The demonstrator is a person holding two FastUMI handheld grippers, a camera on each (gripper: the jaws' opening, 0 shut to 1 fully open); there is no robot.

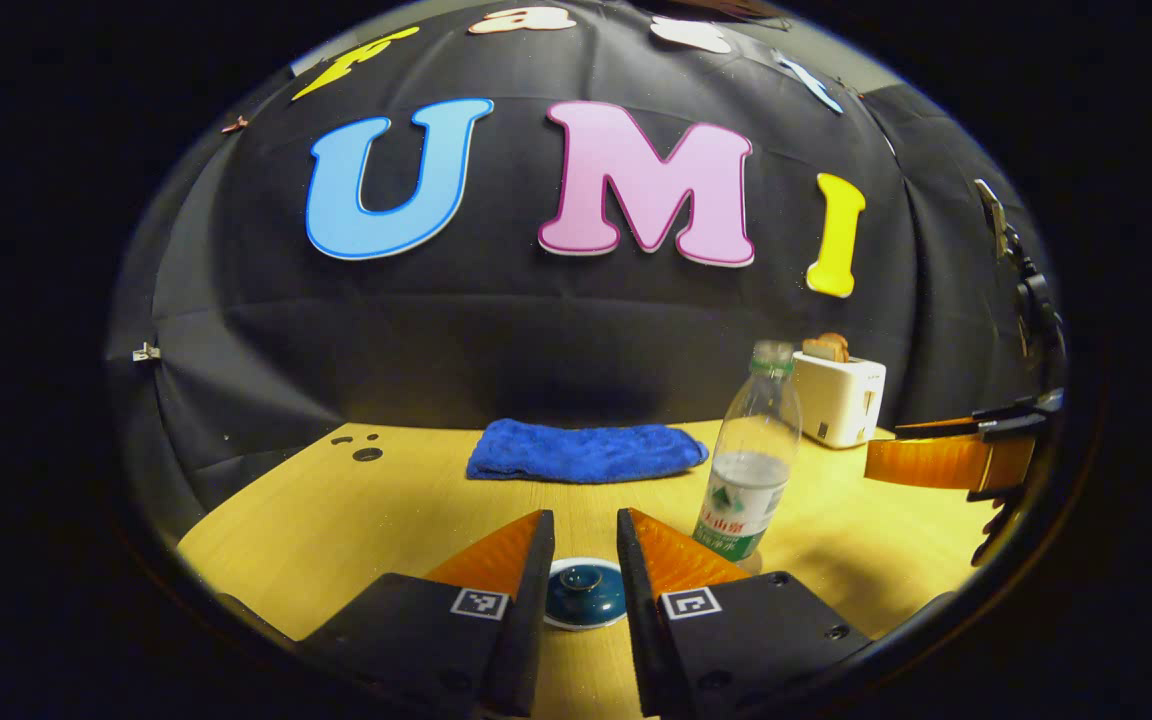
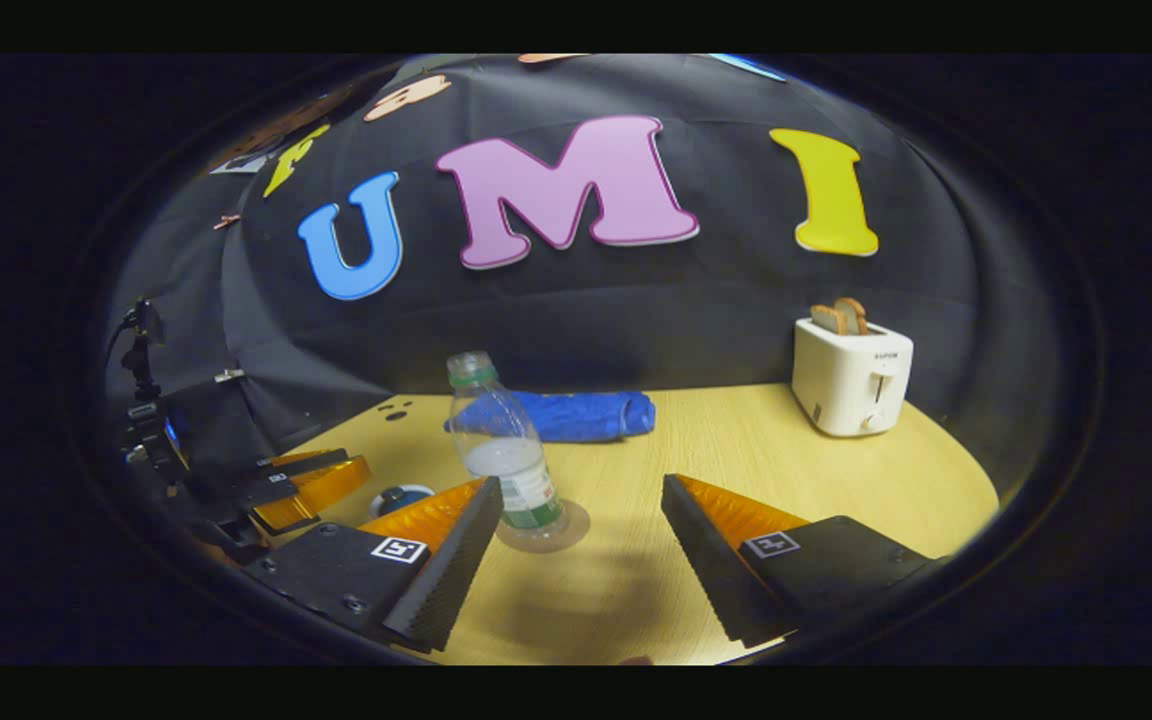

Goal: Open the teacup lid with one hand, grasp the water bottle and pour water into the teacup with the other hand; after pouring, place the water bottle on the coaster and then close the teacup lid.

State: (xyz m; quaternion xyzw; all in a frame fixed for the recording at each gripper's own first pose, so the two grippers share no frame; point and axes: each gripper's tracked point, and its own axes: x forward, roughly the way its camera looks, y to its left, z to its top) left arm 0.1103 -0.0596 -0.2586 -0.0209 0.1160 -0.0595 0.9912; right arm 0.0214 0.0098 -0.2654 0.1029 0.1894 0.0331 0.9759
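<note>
On the coaster [image 2: 542, 528] the water bottle [image 2: 502, 445] stands upright, neck up, both grippers gaping, the left gripper [image 1: 584, 540] around the teacup lid [image 1: 585, 592].

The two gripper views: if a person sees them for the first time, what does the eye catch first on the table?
Probably the clear water bottle, standing upright on a round coaster near the middle of the wooden table. Behind it lies a folded blue towel, and a white toaster with bread in its slots stands at the back right. Close by, the left gripper is open around the dark teacup lid.
</note>
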